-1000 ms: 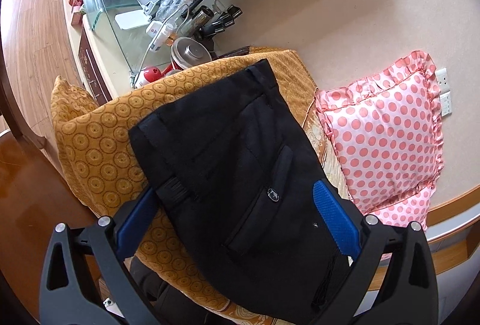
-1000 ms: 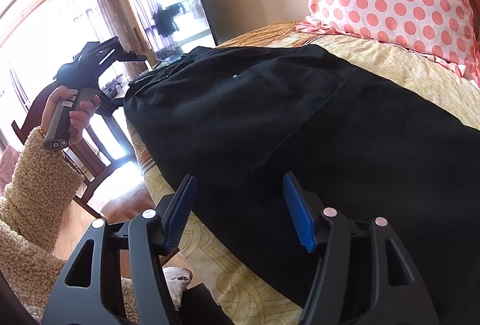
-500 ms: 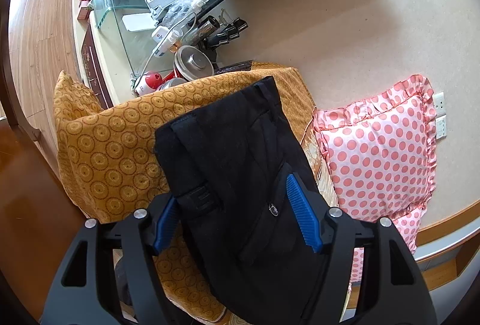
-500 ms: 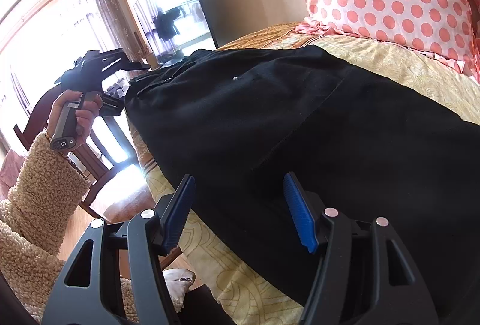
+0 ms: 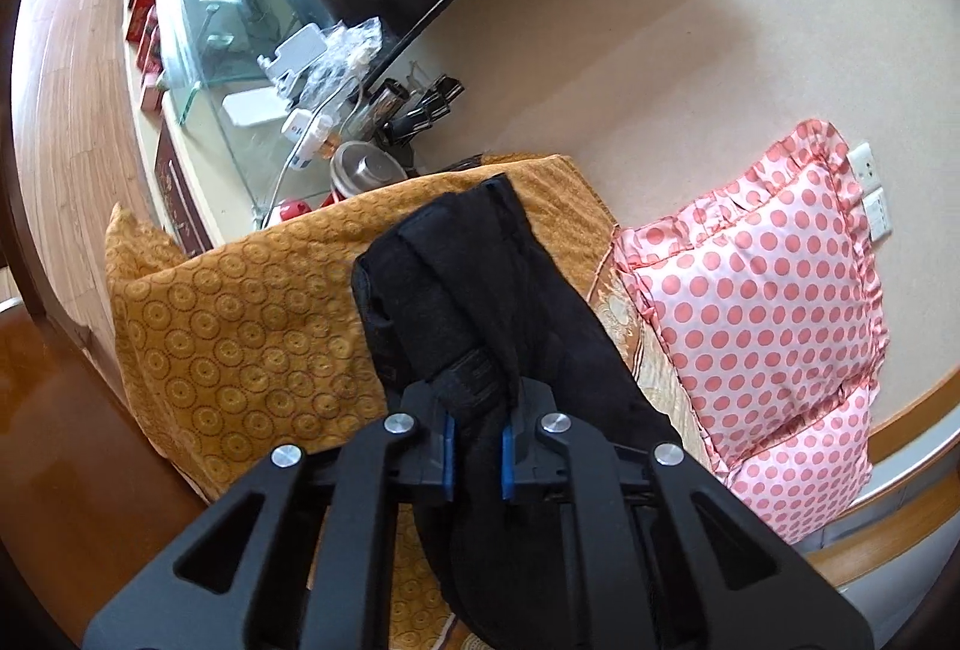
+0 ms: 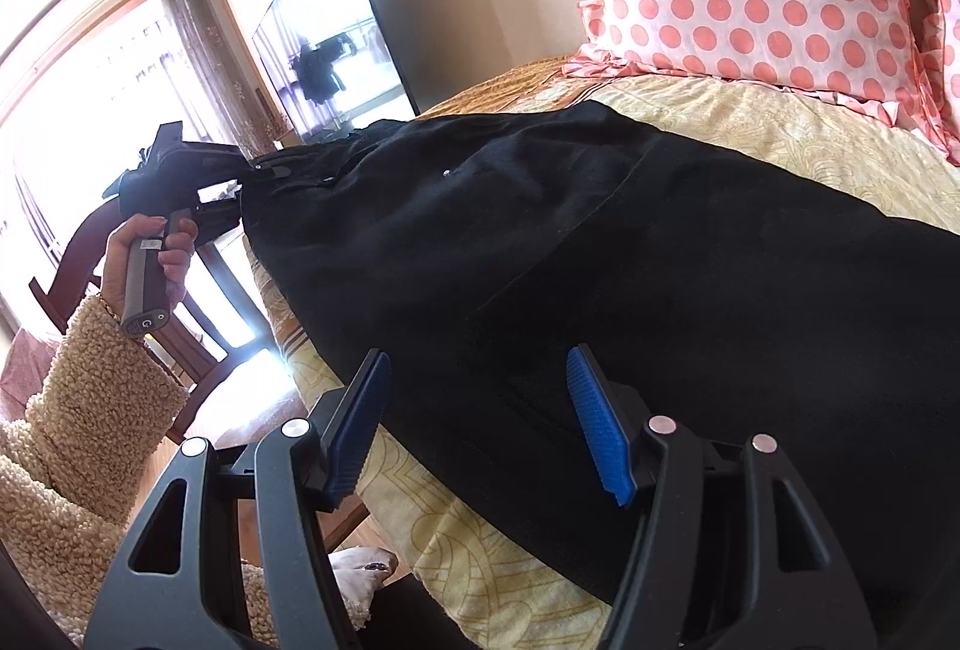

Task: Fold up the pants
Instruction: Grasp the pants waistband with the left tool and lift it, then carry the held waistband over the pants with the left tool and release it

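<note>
Black pants [image 6: 600, 242] lie along the bed, waistband toward the far end. In the left wrist view the pants [image 5: 480, 290] are bunched at the waistband, and my left gripper [image 5: 474, 449] is shut on that waistband edge, pulling it into a ridge. The left gripper also shows in the right wrist view [image 6: 234, 206], held by a hand at the pants' far corner. My right gripper [image 6: 474, 422] is open, its blue pads hovering just over the near edge of the pants, holding nothing.
A pink polka-dot pillow [image 5: 774, 308] leans at the wall side of the bed. An orange patterned cover [image 5: 252, 326] hangs over the bed's end. A glass cabinet with clutter [image 5: 288, 68] and a TV [image 6: 336, 44] stand beyond. A wooden chair [image 6: 198, 290] is beside the bed.
My left gripper has closed from wide open onto the waistband and drawn back, bunching the cloth. The right gripper has stayed open in the same place.
</note>
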`<action>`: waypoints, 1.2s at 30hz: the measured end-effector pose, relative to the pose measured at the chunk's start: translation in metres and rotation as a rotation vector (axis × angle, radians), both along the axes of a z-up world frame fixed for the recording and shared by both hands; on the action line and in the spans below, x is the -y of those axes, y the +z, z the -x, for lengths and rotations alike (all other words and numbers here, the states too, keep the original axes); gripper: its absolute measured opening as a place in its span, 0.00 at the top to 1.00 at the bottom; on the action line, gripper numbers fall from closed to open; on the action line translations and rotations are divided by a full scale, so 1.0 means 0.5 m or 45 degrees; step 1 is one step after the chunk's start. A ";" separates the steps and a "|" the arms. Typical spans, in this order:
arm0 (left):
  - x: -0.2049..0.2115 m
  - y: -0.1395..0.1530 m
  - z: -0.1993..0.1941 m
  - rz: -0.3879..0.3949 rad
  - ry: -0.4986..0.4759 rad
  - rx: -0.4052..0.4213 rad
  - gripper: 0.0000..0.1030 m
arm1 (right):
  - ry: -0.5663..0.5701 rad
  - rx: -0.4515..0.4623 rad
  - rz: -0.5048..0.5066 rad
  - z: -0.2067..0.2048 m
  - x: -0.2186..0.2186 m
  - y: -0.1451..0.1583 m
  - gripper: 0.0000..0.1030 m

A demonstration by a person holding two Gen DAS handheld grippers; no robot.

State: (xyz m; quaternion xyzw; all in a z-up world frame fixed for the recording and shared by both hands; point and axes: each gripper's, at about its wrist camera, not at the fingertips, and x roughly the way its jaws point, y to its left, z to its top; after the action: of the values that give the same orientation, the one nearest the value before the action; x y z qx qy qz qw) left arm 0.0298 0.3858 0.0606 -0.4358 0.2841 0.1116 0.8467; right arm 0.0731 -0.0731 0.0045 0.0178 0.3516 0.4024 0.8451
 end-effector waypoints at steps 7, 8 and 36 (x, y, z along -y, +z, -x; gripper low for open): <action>0.156 0.135 -0.044 -0.252 -0.227 0.120 0.91 | -0.133 0.033 -0.080 0.008 0.086 0.014 0.20; 0.184 0.151 -0.053 -0.279 -0.269 0.137 0.91 | -0.152 0.036 -0.091 0.009 0.101 0.015 0.20; 0.957 0.026 -0.183 -0.016 -1.371 0.043 0.91 | -0.835 0.035 -0.282 0.124 0.547 -0.001 0.08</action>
State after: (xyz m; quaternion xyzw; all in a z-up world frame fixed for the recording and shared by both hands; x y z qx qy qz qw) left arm 0.1214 -0.0925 0.0734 -0.2251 0.4529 -0.3436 0.7913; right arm 0.0112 -0.3467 0.0042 0.2160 0.2701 0.1452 0.9270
